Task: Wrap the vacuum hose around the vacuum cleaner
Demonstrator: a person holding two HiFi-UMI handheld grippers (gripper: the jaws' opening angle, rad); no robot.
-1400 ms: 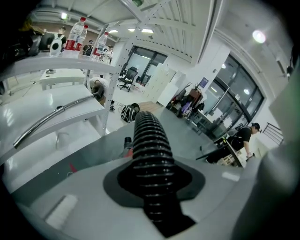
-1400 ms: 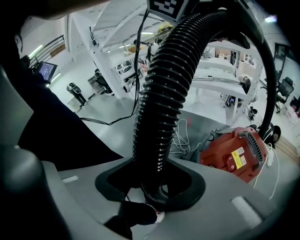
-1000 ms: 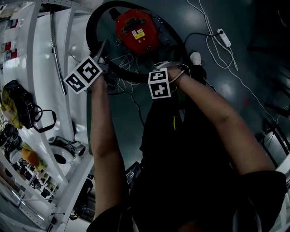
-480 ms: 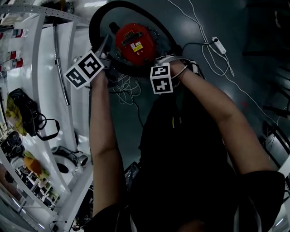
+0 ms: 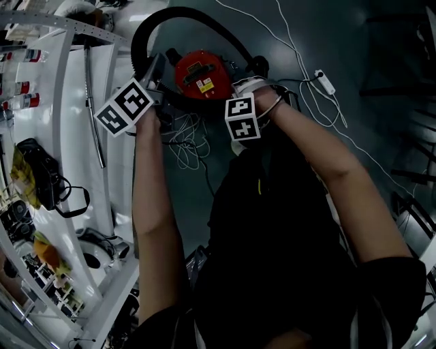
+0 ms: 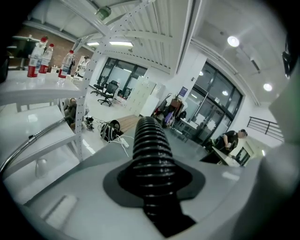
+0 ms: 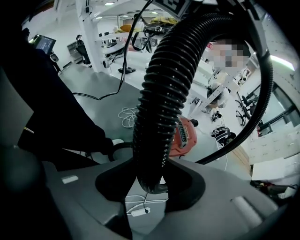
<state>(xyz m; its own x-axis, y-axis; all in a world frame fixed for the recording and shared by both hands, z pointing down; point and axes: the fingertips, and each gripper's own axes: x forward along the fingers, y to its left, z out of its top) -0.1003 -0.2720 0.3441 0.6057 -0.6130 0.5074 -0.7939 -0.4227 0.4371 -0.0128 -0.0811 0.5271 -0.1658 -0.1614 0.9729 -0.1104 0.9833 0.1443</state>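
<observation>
The red vacuum cleaner (image 5: 199, 69) stands on the dark floor. Its black ribbed hose (image 5: 178, 15) arcs round its far side from left to right. My left gripper (image 5: 154, 76) is at the vacuum's left edge, shut on the hose (image 6: 150, 150), which runs straight out between the grey jaws. My right gripper (image 5: 250, 87) is at the vacuum's right edge, pointing steeply down. It is shut on another stretch of hose (image 7: 161, 98), which rises and curves over the red vacuum (image 7: 182, 136) below. In their own views the left gripper (image 6: 153, 185) and right gripper (image 7: 151, 183) both clamp the hose in their dark pads.
White shelving (image 5: 68, 82) with a metal wand (image 5: 93, 109) runs along the left. A tangle of white cable (image 5: 187, 140) lies near the vacuum. A white power strip (image 5: 323, 82) with its cord lies to the right. Bottles (image 6: 37, 58) stand on a shelf.
Both grippers have carried the hose in towards the vacuum, so the near stretch now lies close against its body. The loop round the far side looks tighter.
</observation>
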